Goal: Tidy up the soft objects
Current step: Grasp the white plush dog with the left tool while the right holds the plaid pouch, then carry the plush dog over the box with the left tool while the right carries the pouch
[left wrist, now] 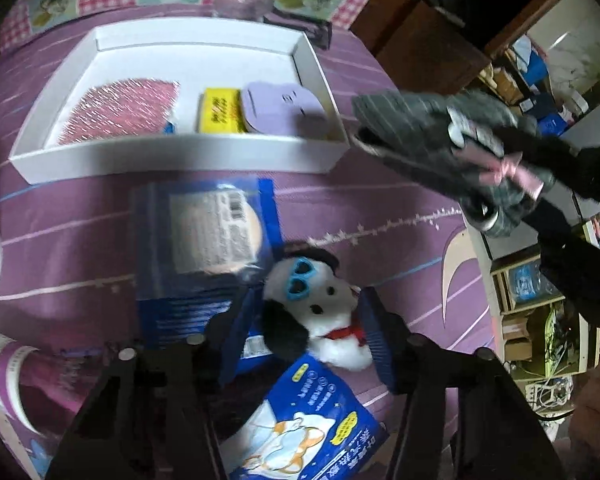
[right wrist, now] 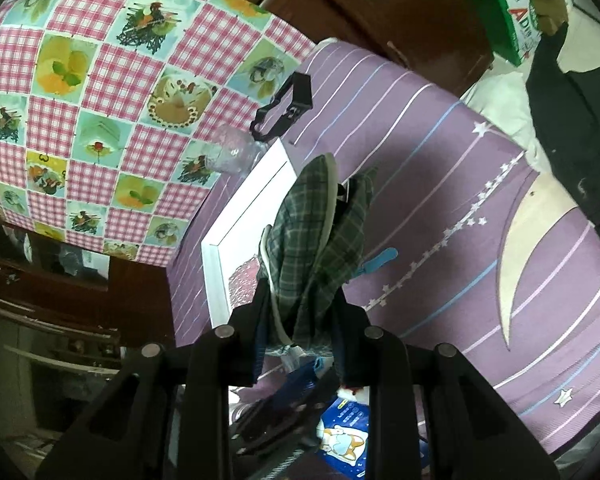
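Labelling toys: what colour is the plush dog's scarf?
Red scarf on the plush dog; clearest in the left wrist view.

The left gripper (left wrist: 306,320), a black two-finger tool with blue ribbed pads (left wrist: 374,334), is pointed steeply downward, its jaws set partly apart on either side of a black-and-white plush dog (left wrist: 324,312); whether the pads press on the toy cannot be told. The right gripper (right wrist: 300,320), of the same black build, is angled downward less steeply and is clamped on a grey-green plaid slipper (right wrist: 312,232). In the left wrist view it is seen reaching in from the right edge.
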Available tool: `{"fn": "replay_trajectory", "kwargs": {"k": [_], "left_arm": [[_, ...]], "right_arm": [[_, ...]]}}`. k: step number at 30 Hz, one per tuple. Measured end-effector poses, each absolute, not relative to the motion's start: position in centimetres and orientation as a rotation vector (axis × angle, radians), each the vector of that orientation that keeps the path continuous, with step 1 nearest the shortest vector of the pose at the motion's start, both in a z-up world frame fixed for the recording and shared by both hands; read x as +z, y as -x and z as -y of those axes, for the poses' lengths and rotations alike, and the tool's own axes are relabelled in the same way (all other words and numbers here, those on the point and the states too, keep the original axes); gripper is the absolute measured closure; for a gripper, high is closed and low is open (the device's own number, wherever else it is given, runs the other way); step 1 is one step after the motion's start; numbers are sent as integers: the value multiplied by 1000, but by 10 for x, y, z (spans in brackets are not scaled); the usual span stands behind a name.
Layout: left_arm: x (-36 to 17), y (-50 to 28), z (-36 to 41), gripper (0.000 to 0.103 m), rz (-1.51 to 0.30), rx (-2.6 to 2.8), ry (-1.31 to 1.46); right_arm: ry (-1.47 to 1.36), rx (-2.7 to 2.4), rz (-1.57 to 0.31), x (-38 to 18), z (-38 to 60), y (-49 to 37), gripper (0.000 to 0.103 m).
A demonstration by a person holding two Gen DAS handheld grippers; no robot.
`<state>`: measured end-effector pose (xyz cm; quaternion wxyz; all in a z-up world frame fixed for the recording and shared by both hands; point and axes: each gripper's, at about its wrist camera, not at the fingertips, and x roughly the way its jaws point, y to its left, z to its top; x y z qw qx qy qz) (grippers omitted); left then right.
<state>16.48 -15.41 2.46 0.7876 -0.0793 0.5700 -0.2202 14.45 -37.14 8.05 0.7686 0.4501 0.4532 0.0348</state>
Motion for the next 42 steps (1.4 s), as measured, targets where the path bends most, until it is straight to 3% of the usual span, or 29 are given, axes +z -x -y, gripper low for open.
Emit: {"fn": "replay_trajectory", "kwargs": {"k": [7,10,24,42], "left_arm": [[17,-168,142,75,-1261,-449,262],[23,-166,139,78,-1244,-456,262],[78,-166,89,79,-1058,-381,297],[114,-204,24,79,-1023,-310,467]], "right_arm": [[-994,101,-1007,76,370,-148,74],[-981,88,-1009,77,368,-149,74],[-904,111,-1039,80,340,-158,74],[-845,234,-1077,114,283,-210,74]]}}
